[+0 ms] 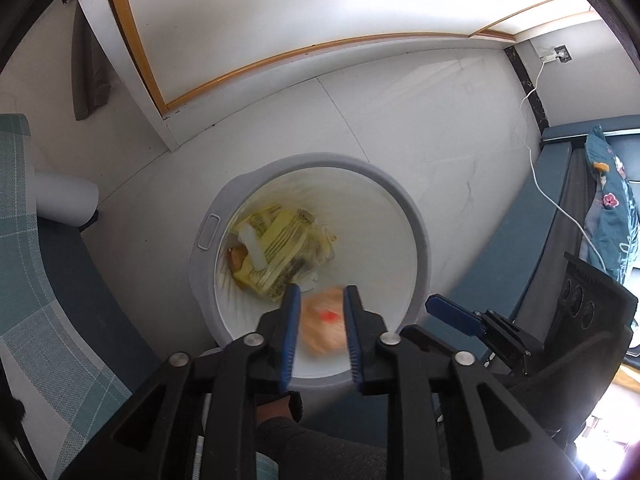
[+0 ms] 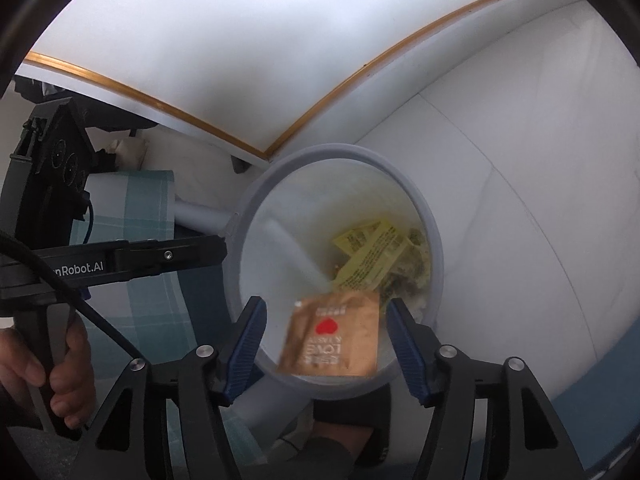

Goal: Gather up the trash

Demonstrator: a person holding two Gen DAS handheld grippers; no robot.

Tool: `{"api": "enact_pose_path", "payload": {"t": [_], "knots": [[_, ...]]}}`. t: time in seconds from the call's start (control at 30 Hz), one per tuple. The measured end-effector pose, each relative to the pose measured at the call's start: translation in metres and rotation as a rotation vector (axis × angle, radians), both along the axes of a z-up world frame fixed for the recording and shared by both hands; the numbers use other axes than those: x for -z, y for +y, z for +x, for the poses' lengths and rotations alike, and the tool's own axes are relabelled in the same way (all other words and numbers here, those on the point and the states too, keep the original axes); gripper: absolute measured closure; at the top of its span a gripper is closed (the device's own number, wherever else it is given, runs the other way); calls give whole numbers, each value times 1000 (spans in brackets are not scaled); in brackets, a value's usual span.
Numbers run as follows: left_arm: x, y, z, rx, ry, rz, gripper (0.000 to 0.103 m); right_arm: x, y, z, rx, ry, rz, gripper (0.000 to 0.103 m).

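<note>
We hold both grippers over the grey bin (image 2: 434, 236). The right gripper (image 2: 324, 334) stands open, the brown packet (image 2: 332, 336) loose between its jaws. The left gripper (image 1: 320, 312) is also open around a blurred packet (image 1: 324, 322).

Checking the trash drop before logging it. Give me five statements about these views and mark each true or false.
1. The bin already holds yellow wrappers. True.
2. A brown packet with a red heart shows between the right tool pads. True.
3. The bin is black. False: it is white with a grey rim.
4. The right tool clamps the packet. False: gaps show on both sides.
5. The bin stands on a carpet. False: on a pale smooth floor.
</note>
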State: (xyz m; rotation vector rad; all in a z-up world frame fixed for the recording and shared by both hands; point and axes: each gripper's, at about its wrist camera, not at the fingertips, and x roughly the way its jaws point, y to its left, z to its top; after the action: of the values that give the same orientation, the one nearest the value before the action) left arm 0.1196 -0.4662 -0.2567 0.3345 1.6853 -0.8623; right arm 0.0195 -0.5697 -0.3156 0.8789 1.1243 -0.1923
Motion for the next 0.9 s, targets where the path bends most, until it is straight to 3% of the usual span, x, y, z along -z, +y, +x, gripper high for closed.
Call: {"api": "enact_pose_path", "payload": {"t": [0.07,0.3,0.37,0.43,0.9], "knots": [[-3,2,-2,2,-17,9,64,-3,-1,-3,7,3,-6,41],[-31,12,-7,-3,-119,-8,47,-23,-11,-24,48,-5,-47,38],[-41,15,-9,-5,-165,-7,35,-32,-14,-29,55,-13,-61,37],[-55,16,-14,-10,-205,-20,30,-44,-16,-35,64,-22,-77,34],[-131,46,-36,-51,-383,-82,30,-132,-6,-61,96,-161,-151,22]]}}
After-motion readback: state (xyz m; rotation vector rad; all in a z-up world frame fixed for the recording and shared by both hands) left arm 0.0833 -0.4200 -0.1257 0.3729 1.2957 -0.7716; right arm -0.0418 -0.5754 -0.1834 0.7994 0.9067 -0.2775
